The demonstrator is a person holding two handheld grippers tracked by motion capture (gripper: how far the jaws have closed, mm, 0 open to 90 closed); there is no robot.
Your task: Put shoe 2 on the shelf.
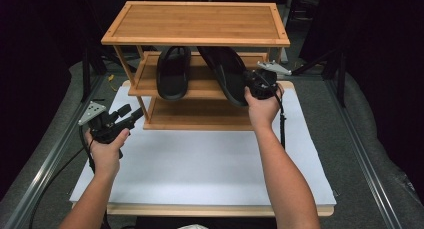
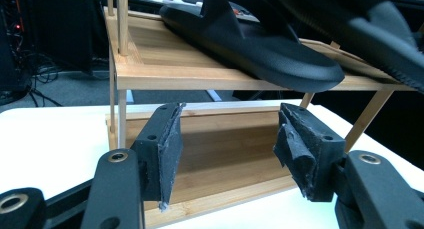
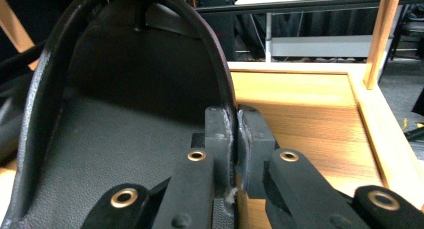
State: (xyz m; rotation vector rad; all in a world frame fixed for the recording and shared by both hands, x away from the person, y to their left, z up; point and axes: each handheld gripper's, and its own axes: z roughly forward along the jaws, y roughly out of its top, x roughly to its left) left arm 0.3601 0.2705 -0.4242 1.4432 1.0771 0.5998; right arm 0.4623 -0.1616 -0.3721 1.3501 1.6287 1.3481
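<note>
A three-tier bamboo shoe rack stands at the back of the white table mat. One black slipper lies flat on the middle shelf. A second black slipper sits tilted on the same shelf, its heel sticking out over the front edge. My right gripper is shut on that slipper's side rim, one jaw inside the slipper and one outside. My left gripper hovers open over the mat, left of the rack's bottom shelf, with nothing between its pads.
The rack's top shelf is bare and overhangs the slippers. Thin bamboo uprights stand at the shelf corners. The white mat lies on a wooden board, with metal rails along both sides of the table.
</note>
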